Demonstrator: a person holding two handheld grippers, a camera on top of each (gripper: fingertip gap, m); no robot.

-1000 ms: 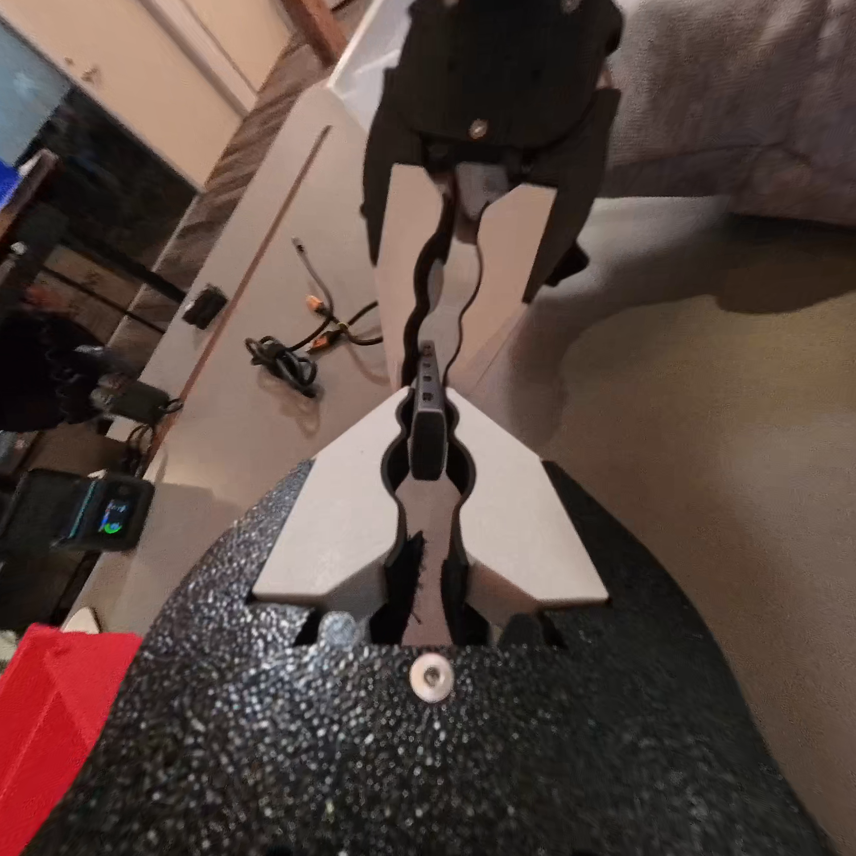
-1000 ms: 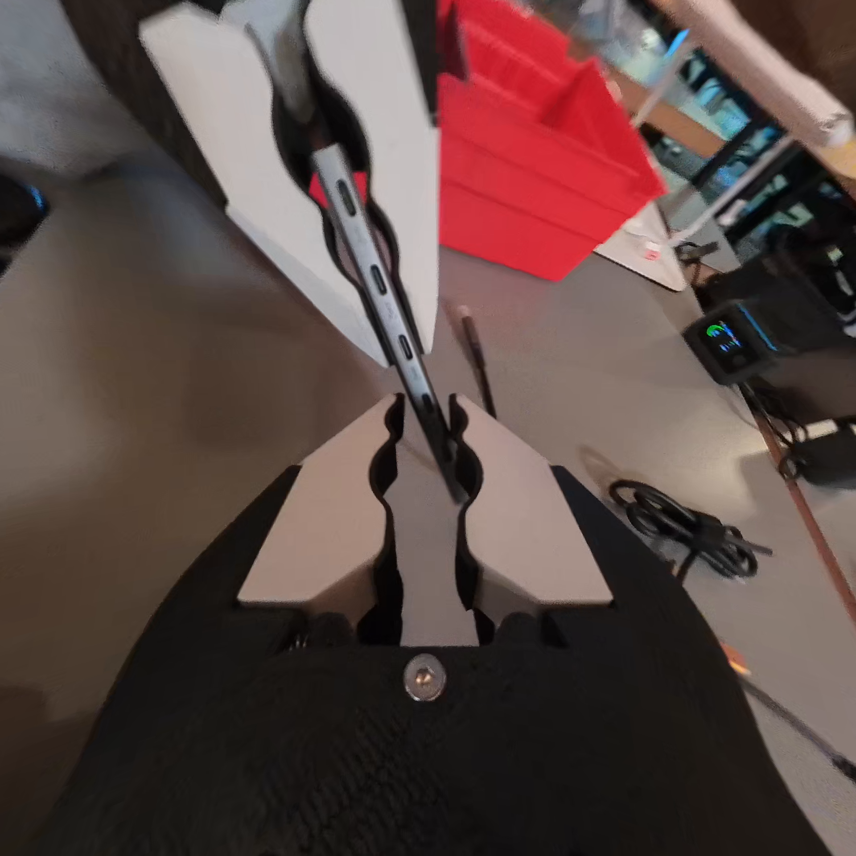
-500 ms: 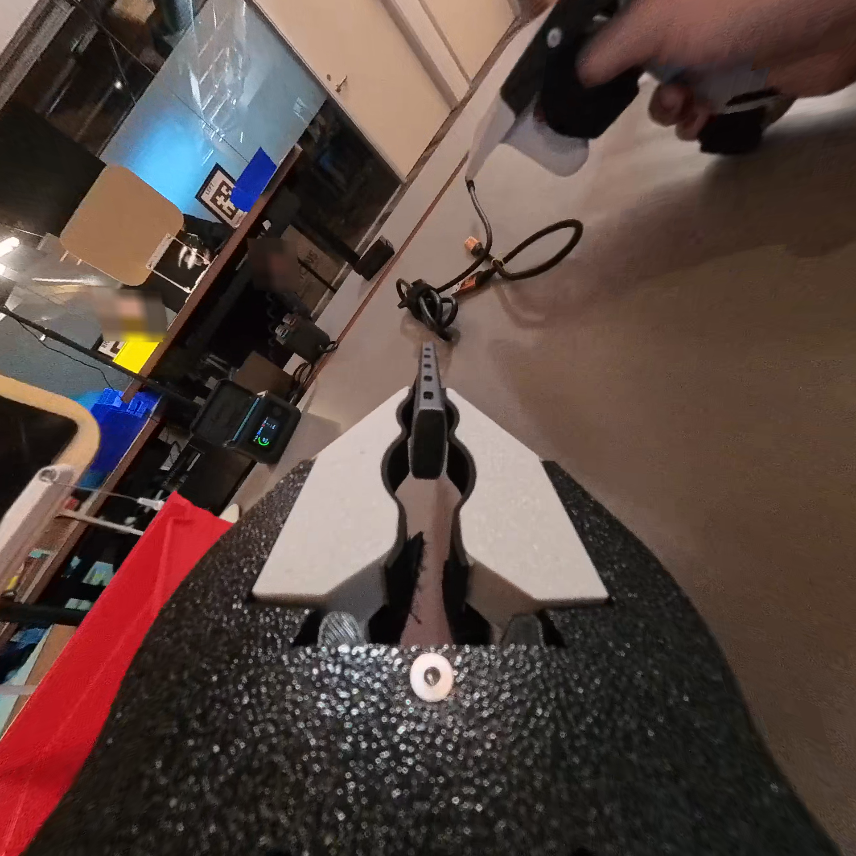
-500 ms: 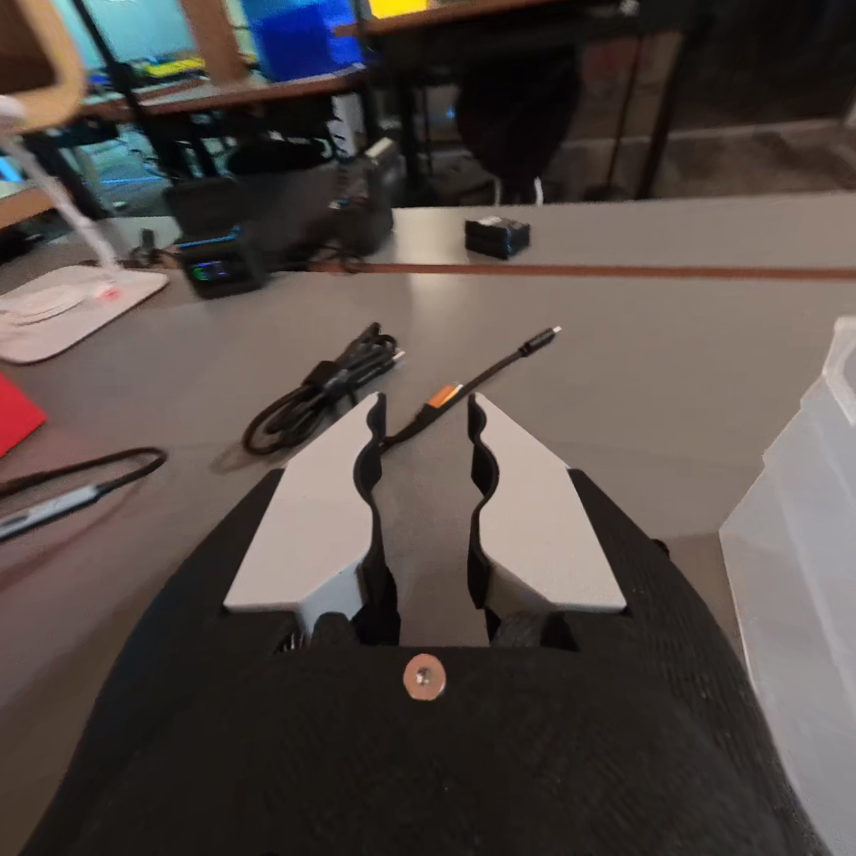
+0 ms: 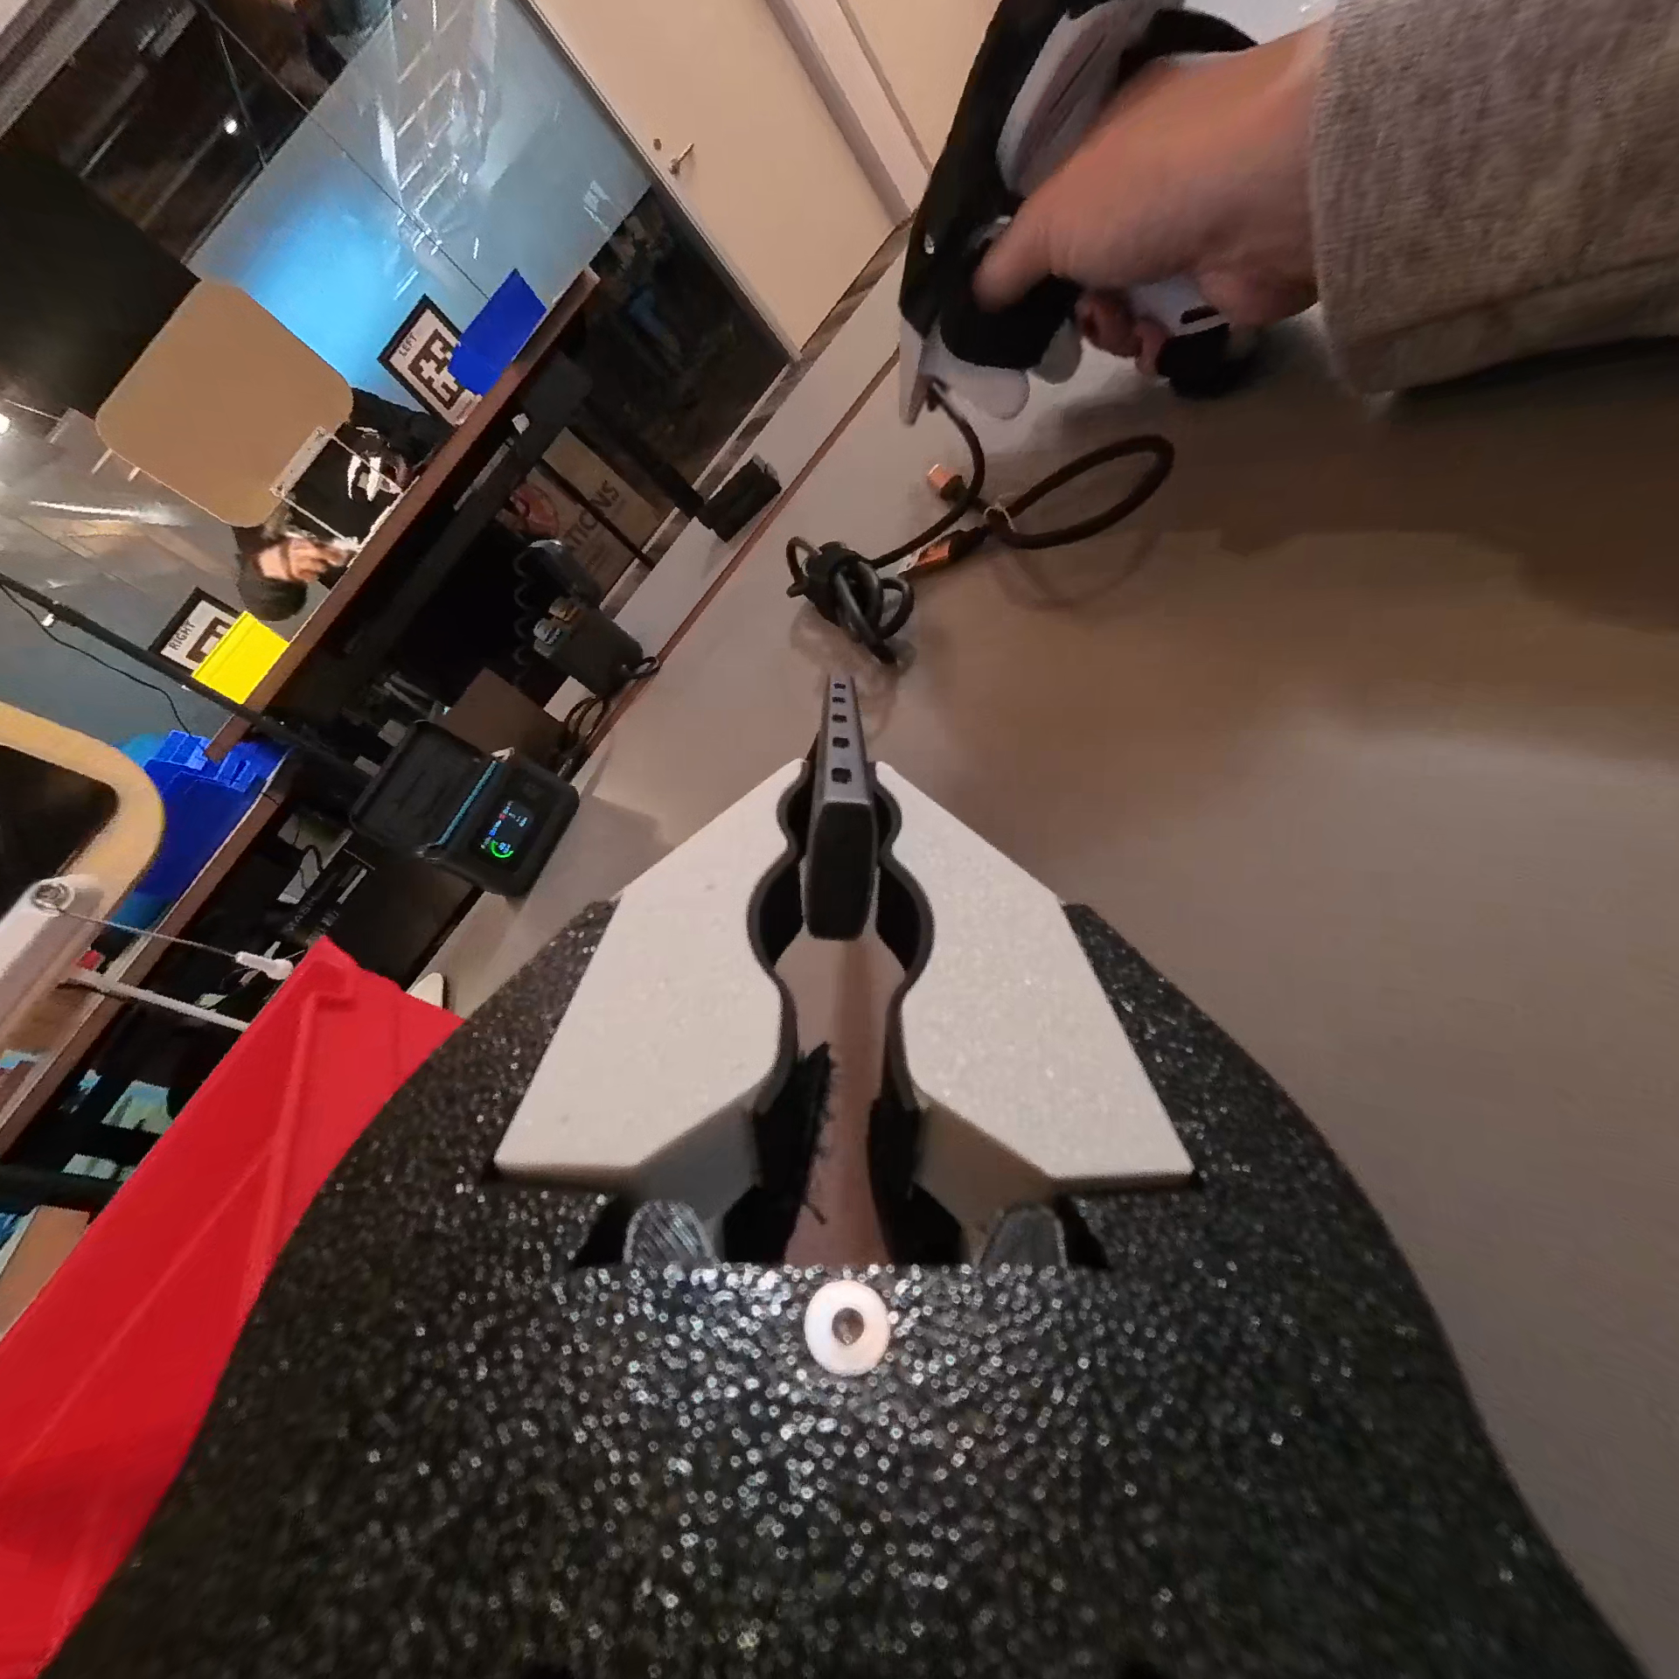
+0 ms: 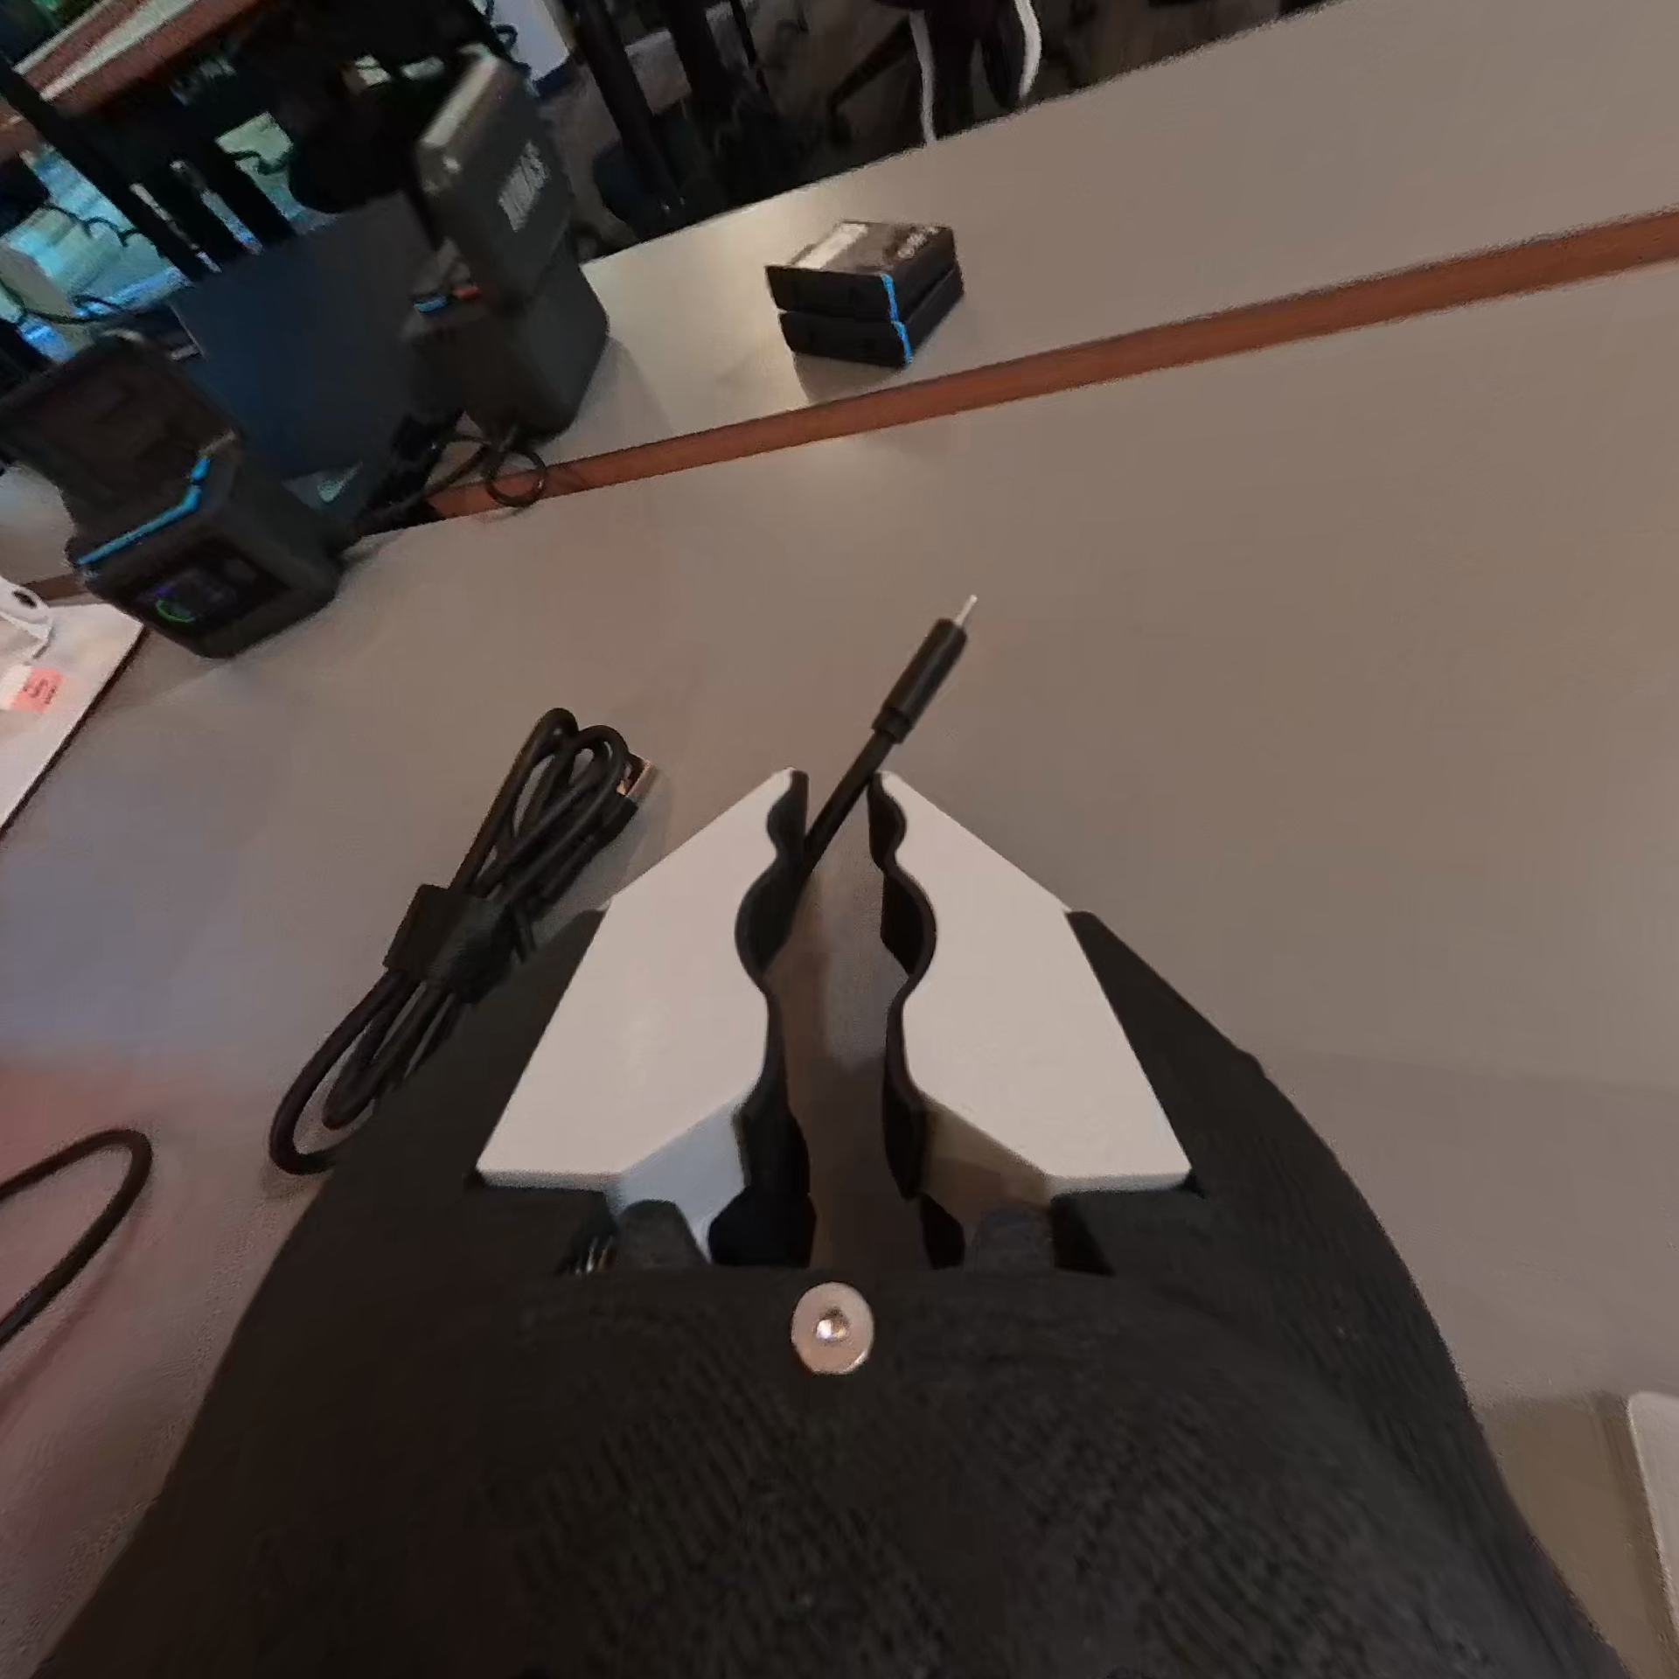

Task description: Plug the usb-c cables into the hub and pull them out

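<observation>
The left gripper is clamped on a slim grey hub, held edge-up above the grey table with its row of ports facing away from the camera. Beyond the hub's far end lies a bundled black cable, tied in a coil on the table. Farther past that bundle, a hand in a grey sleeve holds the right gripper low over the table, its fingers standing slightly apart around a black usb-c cable whose plug points out past the tips; whether they are pressing it cannot be told. A small black charger with a lit display sits left of the hub, near the table's edge, and a red bin shows nearer the camera.
</observation>
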